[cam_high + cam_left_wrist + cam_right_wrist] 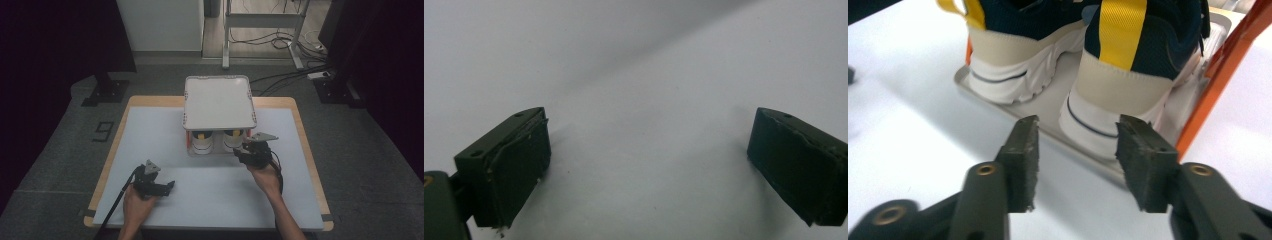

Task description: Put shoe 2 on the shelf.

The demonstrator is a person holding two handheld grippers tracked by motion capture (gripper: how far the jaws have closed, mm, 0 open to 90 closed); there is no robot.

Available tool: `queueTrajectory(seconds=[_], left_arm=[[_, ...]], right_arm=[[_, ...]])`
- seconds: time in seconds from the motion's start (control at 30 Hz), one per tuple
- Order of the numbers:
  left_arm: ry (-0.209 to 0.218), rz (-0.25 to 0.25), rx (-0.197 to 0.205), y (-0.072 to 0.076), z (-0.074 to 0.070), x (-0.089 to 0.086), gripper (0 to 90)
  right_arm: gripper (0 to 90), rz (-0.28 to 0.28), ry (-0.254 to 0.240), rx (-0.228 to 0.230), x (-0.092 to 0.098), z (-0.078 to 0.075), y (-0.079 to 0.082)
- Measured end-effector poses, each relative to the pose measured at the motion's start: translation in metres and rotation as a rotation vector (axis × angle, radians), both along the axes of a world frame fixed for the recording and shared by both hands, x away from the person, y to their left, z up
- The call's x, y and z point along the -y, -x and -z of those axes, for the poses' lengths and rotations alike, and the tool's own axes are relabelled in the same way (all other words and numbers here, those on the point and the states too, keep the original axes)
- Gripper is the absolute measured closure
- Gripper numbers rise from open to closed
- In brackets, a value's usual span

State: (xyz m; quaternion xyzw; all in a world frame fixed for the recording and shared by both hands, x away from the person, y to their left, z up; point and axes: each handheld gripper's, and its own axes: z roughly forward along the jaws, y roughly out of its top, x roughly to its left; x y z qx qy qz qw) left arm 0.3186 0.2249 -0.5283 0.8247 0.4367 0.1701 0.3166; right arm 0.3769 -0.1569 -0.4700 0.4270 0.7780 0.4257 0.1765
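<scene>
A two-level rack [219, 103] with a white top tray stands at the back middle of the white mat. On its lower shelf [1058, 107] sit two sneakers, heels toward me: the left sneaker [1013, 55] and the right sneaker [1128, 75], both navy with yellow heel loops and white soles. My right gripper [1077, 162] is open right in front of the right sneaker's heel, with nothing between its jaws; in the high view the right gripper [252, 150] is at the rack's front right. My left gripper [646, 165] is open over bare mat; the left gripper [165, 187] rests at the front left.
The white mat [210, 200] covers a wooden table [310, 150]. An orange rack post [1228, 65] rises right of the right sneaker. Cables and a metal stand [262, 30] lie on the floor beyond the table.
</scene>
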Motion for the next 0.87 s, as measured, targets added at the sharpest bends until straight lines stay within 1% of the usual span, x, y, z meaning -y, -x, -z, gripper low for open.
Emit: queueTrajectory(seconds=[0.17,0.3,0.4,0.47,0.53,0.6,0.63,0.73,0.87], left_arm=[[-0.001,0.0,0.001,0.0,0.0,0.0,3.8],[0.001,-0.001,0.002,0.0,0.0,0.0,3.8],[0.001,-0.001,0.002,0.0,0.0,0.0,3.8],[0.001,-0.001,0.002,0.0,0.0,0.0,3.9],[0.001,-0.001,0.003,0.0,0.0,0.0,3.9],[0.001,-0.001,0.002,0.0,0.0,0.0,3.9],[0.001,-0.001,0.002,0.0,0.0,0.0,3.9],[0.0,-0.001,0.002,0.0,0.0,0.0,3.9],[0.001,0.0,0.001,0.0,0.0,0.0,4.0]], right_arm=[[34.8,-0.029,0.037,-0.01,0.012,-0.006,0.014],[23.0,-0.034,0.075,-0.013,0.025,-0.01,0.027],[14.2,-0.011,0.094,-0.014,0.037,-0.009,0.038],[12.7,0.01,0.107,-0.012,0.048,-0.006,0.046],[12.4,0.041,0.113,-0.013,0.06,0.0,0.053],[10.8,0.071,0.105,-0.025,0.073,0.009,0.059],[9.3,0.089,0.103,-0.038,0.08,0.015,0.063],[5.3,0.14,0.117,-0.07,0.099,0.036,0.069],[1.1,0.19,0.113,-0.119,0.117,0.061,0.073]])
